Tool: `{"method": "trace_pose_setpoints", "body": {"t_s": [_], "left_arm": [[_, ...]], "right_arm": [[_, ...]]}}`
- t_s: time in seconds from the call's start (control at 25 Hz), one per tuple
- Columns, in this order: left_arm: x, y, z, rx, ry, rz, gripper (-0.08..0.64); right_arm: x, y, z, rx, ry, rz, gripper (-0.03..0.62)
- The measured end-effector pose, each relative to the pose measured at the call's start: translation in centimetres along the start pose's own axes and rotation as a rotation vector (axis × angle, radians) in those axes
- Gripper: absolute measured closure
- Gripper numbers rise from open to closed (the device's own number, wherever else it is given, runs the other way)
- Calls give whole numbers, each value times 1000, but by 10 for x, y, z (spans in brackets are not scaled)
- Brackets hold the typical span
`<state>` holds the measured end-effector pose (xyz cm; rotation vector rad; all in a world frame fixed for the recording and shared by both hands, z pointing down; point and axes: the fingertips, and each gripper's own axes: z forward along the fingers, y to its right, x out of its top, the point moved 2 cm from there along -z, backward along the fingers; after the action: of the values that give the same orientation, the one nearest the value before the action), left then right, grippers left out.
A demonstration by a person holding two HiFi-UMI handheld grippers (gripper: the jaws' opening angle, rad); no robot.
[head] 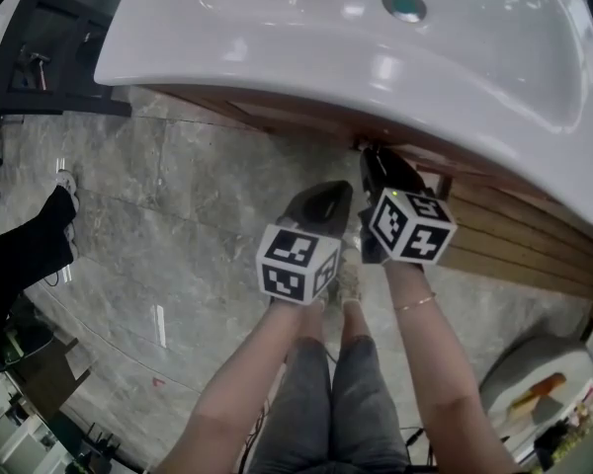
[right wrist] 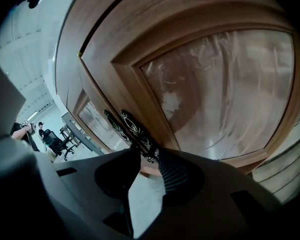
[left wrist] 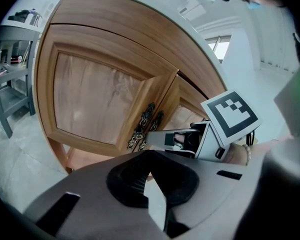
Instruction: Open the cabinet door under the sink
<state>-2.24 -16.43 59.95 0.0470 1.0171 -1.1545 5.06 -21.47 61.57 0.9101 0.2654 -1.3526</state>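
Facing the wooden cabinet (left wrist: 115, 31) under the white sink (head: 227, 57), we are holding the right gripper (right wrist: 149, 156) at the inner edge of the right-hand door (right wrist: 225, 84). Its jaws are standing wide apart, with the lower end of the ornate dark handle (right wrist: 139, 133) between them and not clamped. The left gripper (left wrist: 149, 166) is hovering just beside it, jaws fully together and empty. The door is sitting closed.

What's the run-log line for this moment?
left gripper: shut, empty | right gripper: open, handle end between jaws | door: looks closed
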Motion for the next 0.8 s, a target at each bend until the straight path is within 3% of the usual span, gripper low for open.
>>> {"method": "trace_pose_setpoints", "body": {"t_s": [0.2, 0.8], "left_arm": [[-2, 0, 2, -1, -1, -2, 551], [-6, 7, 3, -14, -10, 17, 551]], "right_arm": [[-7, 5, 9, 3, -30, 33, 476], [-8, -1, 1, 31, 17, -68, 508]]}}
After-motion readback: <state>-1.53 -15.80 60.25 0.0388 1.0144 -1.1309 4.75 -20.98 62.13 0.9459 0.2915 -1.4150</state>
